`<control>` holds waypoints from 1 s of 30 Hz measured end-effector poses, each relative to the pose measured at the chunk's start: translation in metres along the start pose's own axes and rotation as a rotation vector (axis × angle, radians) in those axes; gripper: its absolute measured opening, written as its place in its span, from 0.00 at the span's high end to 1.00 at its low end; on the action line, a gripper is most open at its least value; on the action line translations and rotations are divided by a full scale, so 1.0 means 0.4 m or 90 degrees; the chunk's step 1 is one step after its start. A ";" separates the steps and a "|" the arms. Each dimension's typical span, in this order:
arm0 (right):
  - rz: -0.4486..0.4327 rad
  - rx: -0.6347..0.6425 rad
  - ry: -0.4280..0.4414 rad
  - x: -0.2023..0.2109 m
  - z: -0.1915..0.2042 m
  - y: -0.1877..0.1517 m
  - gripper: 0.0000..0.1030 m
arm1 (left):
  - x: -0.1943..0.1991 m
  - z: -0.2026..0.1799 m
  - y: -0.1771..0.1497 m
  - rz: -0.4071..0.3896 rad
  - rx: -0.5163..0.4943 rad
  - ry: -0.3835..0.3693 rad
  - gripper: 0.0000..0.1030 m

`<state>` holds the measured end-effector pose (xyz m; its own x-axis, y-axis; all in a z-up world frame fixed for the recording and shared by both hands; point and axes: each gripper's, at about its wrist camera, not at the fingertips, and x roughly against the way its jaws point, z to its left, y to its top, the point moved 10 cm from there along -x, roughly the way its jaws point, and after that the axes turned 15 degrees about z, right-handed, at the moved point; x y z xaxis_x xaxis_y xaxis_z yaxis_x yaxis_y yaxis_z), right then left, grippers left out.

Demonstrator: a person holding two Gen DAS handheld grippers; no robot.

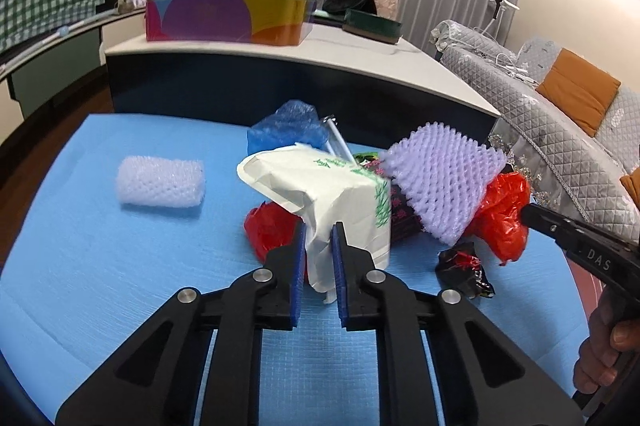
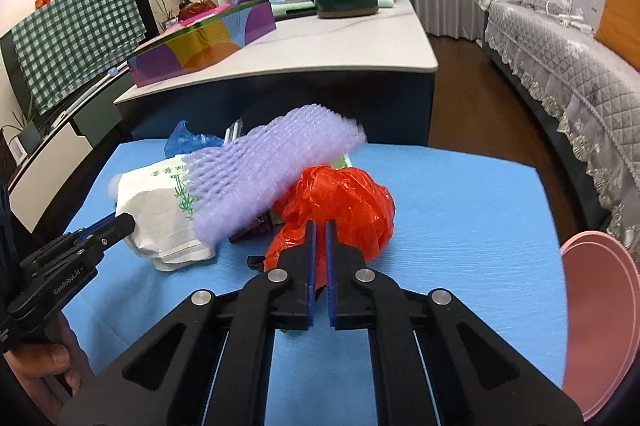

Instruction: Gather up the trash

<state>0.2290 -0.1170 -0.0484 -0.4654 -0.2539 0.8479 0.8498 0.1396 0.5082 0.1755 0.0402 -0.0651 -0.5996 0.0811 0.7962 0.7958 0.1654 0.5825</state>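
**Two grippers clamped on a trash pile**

On the blue mat (image 1: pixel 100 266), a white foam net (image 1: pixel 160 182) lies far left; the left gripper (image 1: pixel 319 250) pinches the white paper bag (image 1: pixel 344 194); a purple foam net (image 1: pixel 444 178) lies atop; the right gripper (image 2: pixel 320 246) clamps the red plastic bag (image 2: pixel 344 202).
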 end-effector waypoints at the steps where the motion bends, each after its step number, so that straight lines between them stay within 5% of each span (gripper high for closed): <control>1: -0.005 0.001 -0.002 0.010 -0.001 0.000 0.97 | 0.005 0.000 0.002 -0.003 -0.003 0.001 0.89; 30: -0.116 -0.044 -0.038 0.263 -0.125 -0.049 1.00 | 0.203 -0.092 0.014 -0.094 -0.076 0.000 0.89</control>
<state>0.1756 -0.1943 0.0233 -0.6254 -0.2109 0.7513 0.7641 0.0297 0.6444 0.1346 0.0114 0.0089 -0.7108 0.0638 0.7005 0.7034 0.0583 0.7084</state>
